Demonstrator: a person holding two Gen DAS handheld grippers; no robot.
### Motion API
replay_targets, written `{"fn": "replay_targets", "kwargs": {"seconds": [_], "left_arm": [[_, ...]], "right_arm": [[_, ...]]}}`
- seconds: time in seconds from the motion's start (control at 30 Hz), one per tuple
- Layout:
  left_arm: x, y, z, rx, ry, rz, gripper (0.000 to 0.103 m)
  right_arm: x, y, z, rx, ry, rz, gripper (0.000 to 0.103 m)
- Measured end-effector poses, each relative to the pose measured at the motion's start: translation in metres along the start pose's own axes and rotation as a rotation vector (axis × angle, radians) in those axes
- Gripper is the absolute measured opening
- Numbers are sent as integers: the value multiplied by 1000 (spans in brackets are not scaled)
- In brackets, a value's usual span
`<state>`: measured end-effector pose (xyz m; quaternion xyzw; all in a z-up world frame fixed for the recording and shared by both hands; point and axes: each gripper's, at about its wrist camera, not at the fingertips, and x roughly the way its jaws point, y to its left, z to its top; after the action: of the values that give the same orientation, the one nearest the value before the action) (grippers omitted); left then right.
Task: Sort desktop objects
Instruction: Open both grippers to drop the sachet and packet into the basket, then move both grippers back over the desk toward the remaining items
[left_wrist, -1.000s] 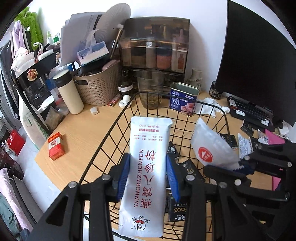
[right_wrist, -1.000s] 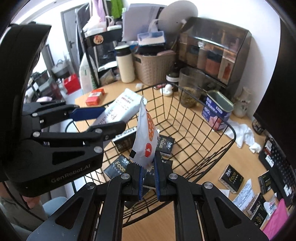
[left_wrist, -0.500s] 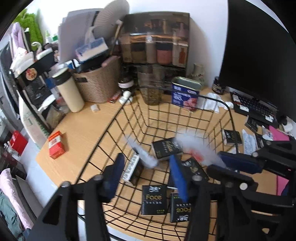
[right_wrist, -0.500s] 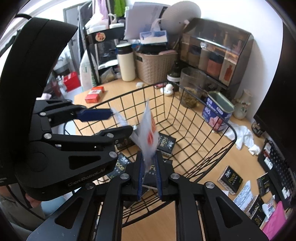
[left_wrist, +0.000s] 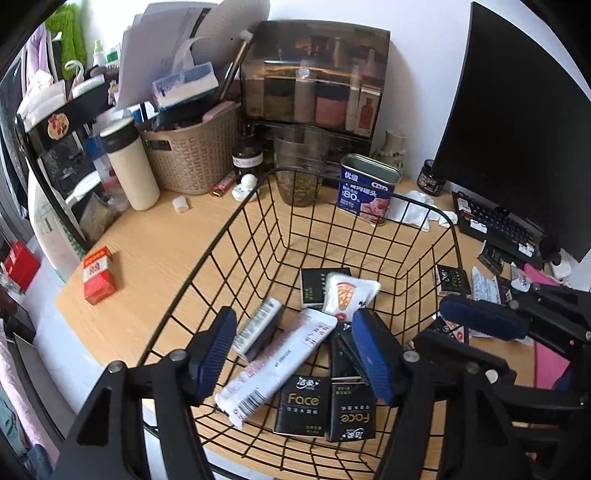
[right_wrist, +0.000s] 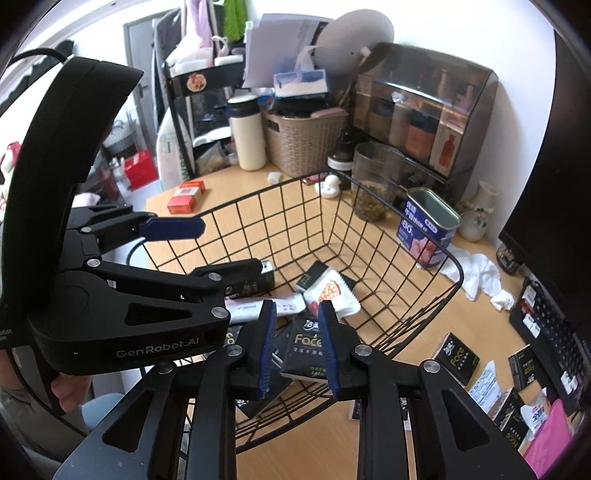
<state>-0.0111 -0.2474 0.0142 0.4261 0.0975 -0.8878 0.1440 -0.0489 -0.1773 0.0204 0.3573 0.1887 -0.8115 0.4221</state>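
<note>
A black wire basket (left_wrist: 258, 192) (right_wrist: 458, 266) stands on the wooden desk. In it lie a long white sachet (left_wrist: 280, 358) (right_wrist: 251, 308), a small white packet with a red print (left_wrist: 349, 295) (right_wrist: 330, 291) and several black "Face" tissue packs (left_wrist: 303, 406) (right_wrist: 306, 347). My left gripper (left_wrist: 295, 354) (right_wrist: 214, 247) is open and empty above the basket's near side. My right gripper (right_wrist: 297, 343) is open and empty above the basket, just right of the left one; one of its fingers (left_wrist: 480, 317) shows in the left wrist view.
On the desk outside the basket: a red box (left_wrist: 96, 275), a blue tin (left_wrist: 367, 192), a cream flask (left_wrist: 129, 162), a woven basket (left_wrist: 195, 155), crumpled tissue (right_wrist: 476, 273). More black packs (right_wrist: 456, 358), a keyboard (left_wrist: 498, 229) and a monitor (left_wrist: 517, 110) sit to the right.
Both grippers opened. The long sachet dropped from the left gripper and the small packet from the right; both now lie in the basket.
</note>
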Motion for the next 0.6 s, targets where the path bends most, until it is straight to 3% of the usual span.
{"fn": "replay_targets", "kwargs": {"seconds": [0.23,0.6], "left_arm": [[-1,1,-1,-3,1,2,70],[-6,5,-1,-17,-17,0,71]], "right_arm": [[3,0,0,4,7,11,28],[2,2,-2,-5,1,16,40]]}}
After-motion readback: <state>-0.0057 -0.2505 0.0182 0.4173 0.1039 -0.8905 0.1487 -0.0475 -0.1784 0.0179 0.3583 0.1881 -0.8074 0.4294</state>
